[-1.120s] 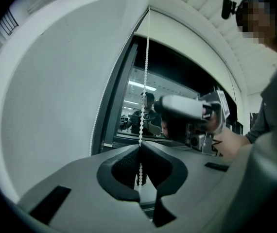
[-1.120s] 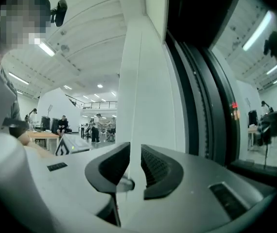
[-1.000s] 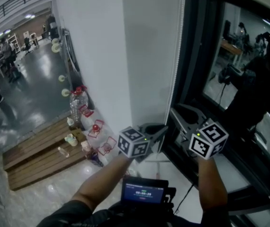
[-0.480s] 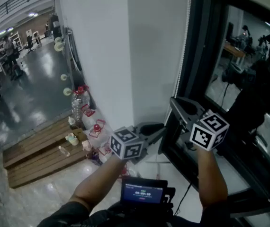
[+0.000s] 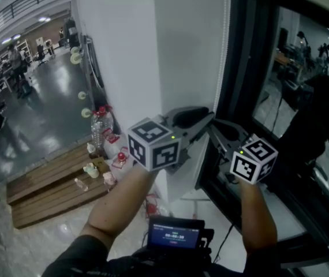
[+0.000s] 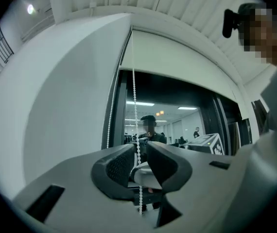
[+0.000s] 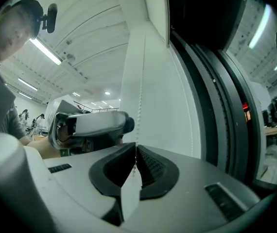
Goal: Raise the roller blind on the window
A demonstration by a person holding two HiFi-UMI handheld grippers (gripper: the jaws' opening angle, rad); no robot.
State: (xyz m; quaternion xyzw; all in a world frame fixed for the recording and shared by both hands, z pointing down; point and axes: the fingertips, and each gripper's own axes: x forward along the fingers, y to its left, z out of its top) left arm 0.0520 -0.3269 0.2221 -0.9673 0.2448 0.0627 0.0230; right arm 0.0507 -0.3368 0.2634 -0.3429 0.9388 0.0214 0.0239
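1. L gripper (image 5: 206,122) (image 6: 139,152): held out roughly level at the window's (image 5: 285,79) left edge, higher than the other one. Jaws have just been opening and stand apart. The bead chain (image 6: 134,110) hangs btwn the pads but they don't press on it, so no grip.
2. R gripper (image 5: 215,129) (image 7: 135,157): just below and to the right of the L one, also about level. Jaws nearly together, pinching the bead chain (image 7: 139,91), which drops straight into the pads.
3. Bead chain (image 5: 224,45): runs down the left side of the dark window frame, next to the white wall (image 5: 170,51). L gripper view shows two strands, one tight beside the frame, one thru the jaws.
4. Roller blind (image 6: 177,57): white, up at the top of the window w/ its lower edge high; dark glass bare below it.
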